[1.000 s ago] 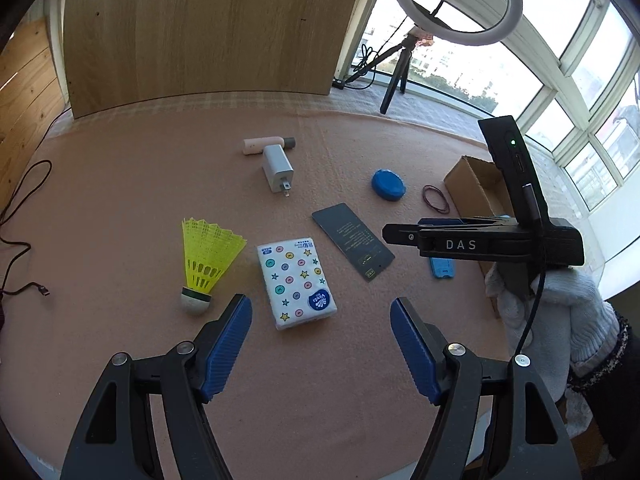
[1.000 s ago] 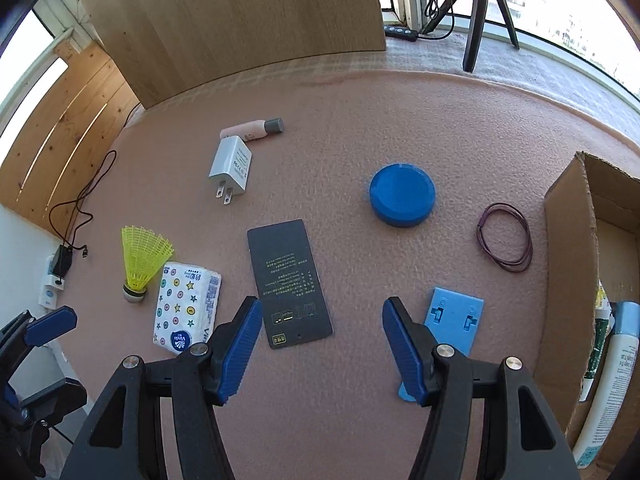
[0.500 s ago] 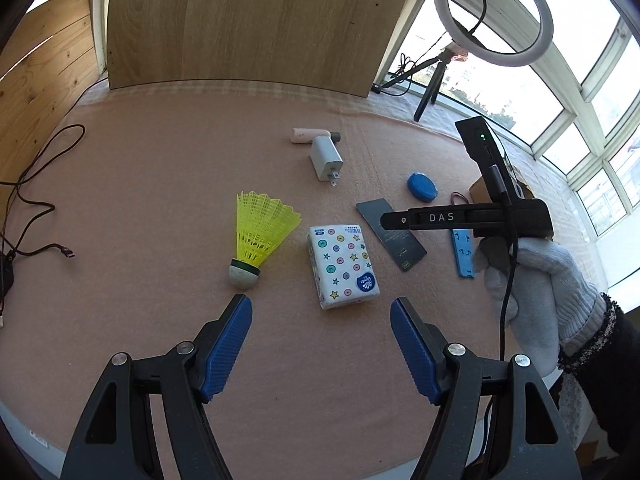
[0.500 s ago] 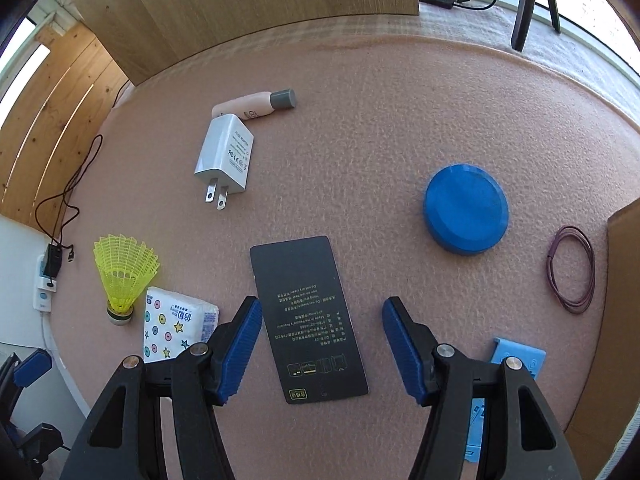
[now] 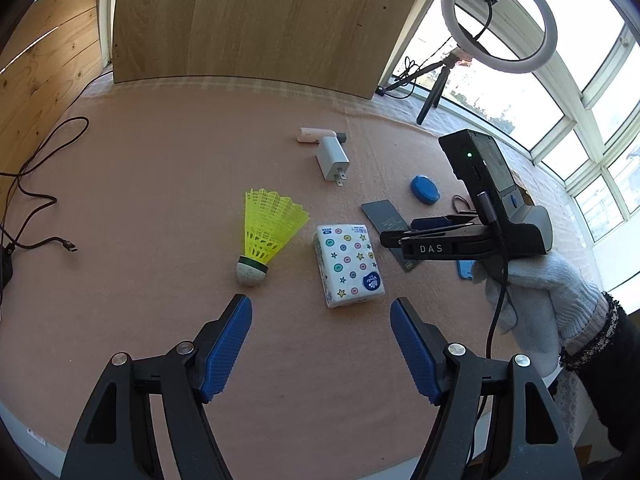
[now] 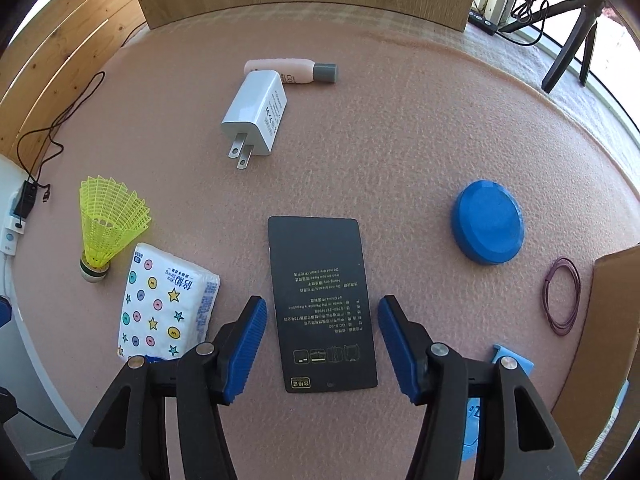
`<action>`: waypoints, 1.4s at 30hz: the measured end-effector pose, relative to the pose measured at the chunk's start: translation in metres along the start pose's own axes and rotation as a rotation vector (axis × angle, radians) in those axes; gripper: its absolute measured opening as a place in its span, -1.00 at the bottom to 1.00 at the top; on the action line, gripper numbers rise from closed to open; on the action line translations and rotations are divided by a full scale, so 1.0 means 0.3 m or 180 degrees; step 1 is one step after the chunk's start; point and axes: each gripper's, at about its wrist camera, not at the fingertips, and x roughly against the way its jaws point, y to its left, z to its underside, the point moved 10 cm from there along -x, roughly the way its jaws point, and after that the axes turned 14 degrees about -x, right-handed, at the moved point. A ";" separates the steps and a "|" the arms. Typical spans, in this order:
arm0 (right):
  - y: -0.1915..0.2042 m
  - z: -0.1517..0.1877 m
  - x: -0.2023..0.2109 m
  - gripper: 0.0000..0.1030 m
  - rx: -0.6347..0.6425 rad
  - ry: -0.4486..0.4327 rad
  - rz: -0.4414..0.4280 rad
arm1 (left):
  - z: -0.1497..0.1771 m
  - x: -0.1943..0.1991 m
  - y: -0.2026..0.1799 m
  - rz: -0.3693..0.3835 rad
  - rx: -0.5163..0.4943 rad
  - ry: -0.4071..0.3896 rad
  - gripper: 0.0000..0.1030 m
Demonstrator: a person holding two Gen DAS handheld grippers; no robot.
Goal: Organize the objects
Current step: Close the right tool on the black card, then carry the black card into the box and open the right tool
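Observation:
On the pink mat lie a black card (image 6: 322,304), a tissue pack with stars (image 6: 168,306), a yellow shuttlecock (image 6: 106,220), a white charger (image 6: 256,114), a pink tube (image 6: 292,72), a blue round lid (image 6: 488,226), a purple rubber band (image 6: 562,296) and a blue flat piece (image 6: 514,360). My right gripper (image 6: 320,344) is open, with its jaws on either side of the black card's near end. My left gripper (image 5: 320,344) is open and empty, just short of the tissue pack (image 5: 348,264) and shuttlecock (image 5: 268,236). The right gripper's body (image 5: 472,236) shows in the left wrist view.
A cardboard box (image 6: 600,328) stands at the right edge of the mat. A wooden board (image 5: 256,20) backs the far side. A ring light on a tripod (image 5: 500,20) stands at the far right. Black cables (image 5: 36,184) trail at the left.
My right gripper has moved forward and down over the black card, which now lies between its jaws. My left gripper has pulled back and turned left, bringing the shuttlecock nearer the middle.

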 end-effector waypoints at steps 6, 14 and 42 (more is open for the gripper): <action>-0.015 0.010 0.007 -0.12 0.0061 -0.0014 0.0112 | 0.001 -0.003 -0.004 0.0019 0.0004 -0.0003 0.45; -0.039 0.039 0.026 -0.13 -0.0003 -0.0054 0.0060 | -0.003 -0.019 -0.013 0.0039 -0.0017 0.0020 0.45; -0.445 0.067 0.423 -0.14 -0.0932 -0.0849 0.0042 | -0.091 -0.111 -0.197 0.0219 -0.0329 0.0056 0.45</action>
